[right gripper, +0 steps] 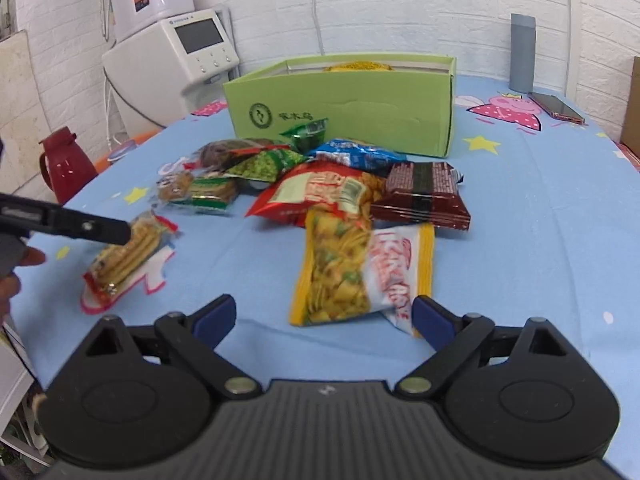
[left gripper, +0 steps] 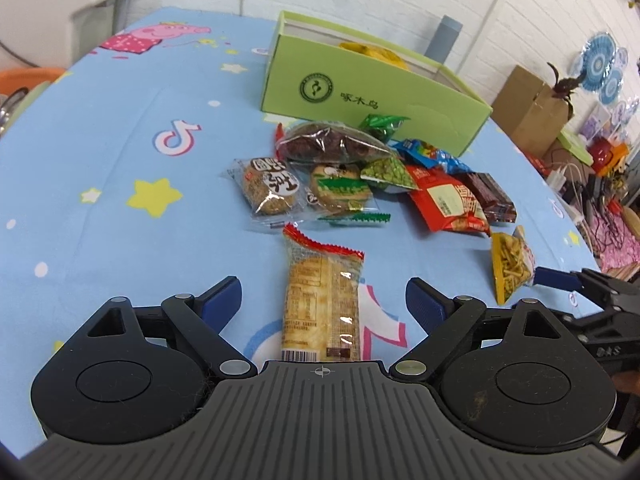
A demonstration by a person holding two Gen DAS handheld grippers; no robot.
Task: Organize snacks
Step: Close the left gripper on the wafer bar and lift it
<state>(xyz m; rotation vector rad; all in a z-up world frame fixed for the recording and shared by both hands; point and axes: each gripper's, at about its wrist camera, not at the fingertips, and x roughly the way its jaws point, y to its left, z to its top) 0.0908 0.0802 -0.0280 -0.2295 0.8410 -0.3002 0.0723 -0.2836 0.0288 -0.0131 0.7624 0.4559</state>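
Left hand-held gripper: jaws wide, nothing pressed; a cracker pack with red crimped ends lies lengthwise on the desk between the blue pads, untouched by either. Right hand-held gripper: jaws wide, empty; a yellow snack bag lies just ahead, its near edge reaching in between the fingertips, close to the right pad; contact cannot be told. Desk cover: light blue cloth with stars and cartoon prints. Middle ground, a loose heap of snacks: round biscuit in clear wrap, green-striped biscuit beside it, green pea packet, red bag, dark brown brick-print pack, blue packet, clear bag of dark pieces, small green packet. Behind the heap, a green box, open-topped, stands on the desk with something yellow inside; the small green packet sits against its front wall. Farther back: grey cylinder, phone on the cloth beside it, white appliance at the brick wall, red jug off the desk's left side.
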